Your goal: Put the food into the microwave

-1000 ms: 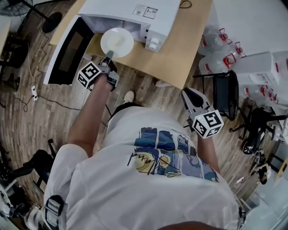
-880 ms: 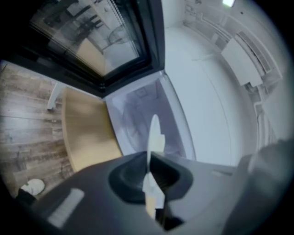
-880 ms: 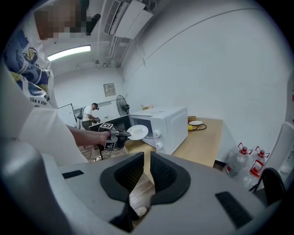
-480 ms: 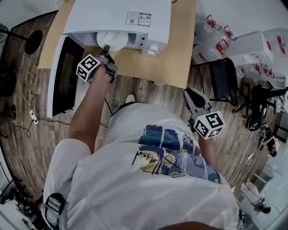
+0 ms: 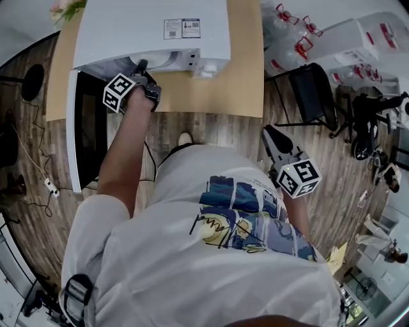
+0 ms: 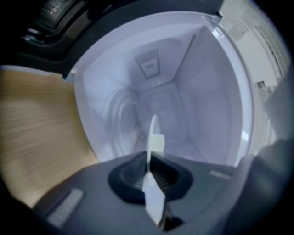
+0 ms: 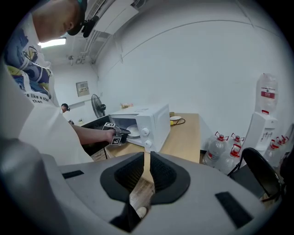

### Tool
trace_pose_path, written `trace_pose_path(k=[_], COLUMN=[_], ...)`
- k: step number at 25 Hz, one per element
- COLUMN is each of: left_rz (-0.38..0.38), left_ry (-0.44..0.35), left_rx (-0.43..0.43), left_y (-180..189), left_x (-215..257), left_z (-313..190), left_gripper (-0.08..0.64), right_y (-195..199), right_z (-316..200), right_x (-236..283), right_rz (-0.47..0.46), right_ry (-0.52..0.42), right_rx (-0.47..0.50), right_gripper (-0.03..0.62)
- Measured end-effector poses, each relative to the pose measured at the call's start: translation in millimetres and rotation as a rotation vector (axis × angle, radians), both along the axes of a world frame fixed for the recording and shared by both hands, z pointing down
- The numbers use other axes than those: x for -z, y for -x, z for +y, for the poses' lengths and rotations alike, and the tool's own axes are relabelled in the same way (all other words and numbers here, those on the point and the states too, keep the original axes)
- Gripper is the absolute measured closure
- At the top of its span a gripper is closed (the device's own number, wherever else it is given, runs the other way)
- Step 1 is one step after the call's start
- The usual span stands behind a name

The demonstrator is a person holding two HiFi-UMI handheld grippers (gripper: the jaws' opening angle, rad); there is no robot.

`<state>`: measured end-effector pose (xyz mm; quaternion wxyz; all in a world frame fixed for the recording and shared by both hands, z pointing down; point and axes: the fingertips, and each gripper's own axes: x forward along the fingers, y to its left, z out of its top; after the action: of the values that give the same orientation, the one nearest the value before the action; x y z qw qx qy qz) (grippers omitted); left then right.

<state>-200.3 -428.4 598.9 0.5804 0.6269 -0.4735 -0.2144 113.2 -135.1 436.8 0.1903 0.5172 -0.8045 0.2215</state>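
A white plate point(image 6: 154, 137) shows edge-on in the left gripper view, its rim pinched by my left gripper point(image 6: 149, 172), which is shut on it. The plate reaches into the white cavity of the microwave point(image 6: 202, 105). From the head view, the left gripper point(image 5: 139, 67) is at the microwave point(image 5: 153, 29) opening, and the oven's top hides most of the plate. The door point(image 5: 86, 128) hangs open to the left. The right gripper view shows the plate point(image 7: 133, 130) inside the oven. My right gripper point(image 5: 271, 137) hangs by my side, shut on nothing.
The microwave stands on a wooden table point(image 5: 217, 89). A black chair point(image 5: 310, 96) and several water bottles point(image 5: 291, 19) sit to the right of the table. A water dispenser point(image 7: 266, 119) stands by the wall. A cable and power strip point(image 5: 48, 185) lie on the floor at left.
My left gripper has carried the plate forward from in front of the microwave into its cavity. The right gripper has stayed by my side.
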Motion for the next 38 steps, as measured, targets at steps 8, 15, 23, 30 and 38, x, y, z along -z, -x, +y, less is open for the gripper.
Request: trace_pose_path(k=[8, 15, 23, 30, 38], left_rz=[-0.074, -0.314, -0.616, -0.849, -0.971], left_ry=[0.029, 0.024, -0.010, -0.044, -0.072], left_rx=[-0.019, -0.078, -0.146, -0.175, -0.205], left_y=[-1.2, -1.6, 0.3, 6.8, 8.5], left_x=[-8.1, -6.1, -6.5, -6.0, -7.6], left_z=[-9.7, -12.5, -11.9, -14.3, -15.6], left_gripper=[0.543, 0.513, 0.459, 0.405, 0.371], right_y=[9.8, 18.2, 24.2, 26.6, 23.3], right_z=[-3.1, -7.7, -10.7, -7.0, 3.8], right_x=[2.2, 1.1, -1.4, -4.5, -5.1], right_rz=[0.007, 0.008, -0.001, -0.006, -0.001], right_ry=[0.009, 0.019, 0.024, 0.031, 0.041], right_rx=[0.011, 0.044, 0.061, 0.054, 0.040], right_gripper=[0.557, 0.557, 0.555, 0.555, 0.557])
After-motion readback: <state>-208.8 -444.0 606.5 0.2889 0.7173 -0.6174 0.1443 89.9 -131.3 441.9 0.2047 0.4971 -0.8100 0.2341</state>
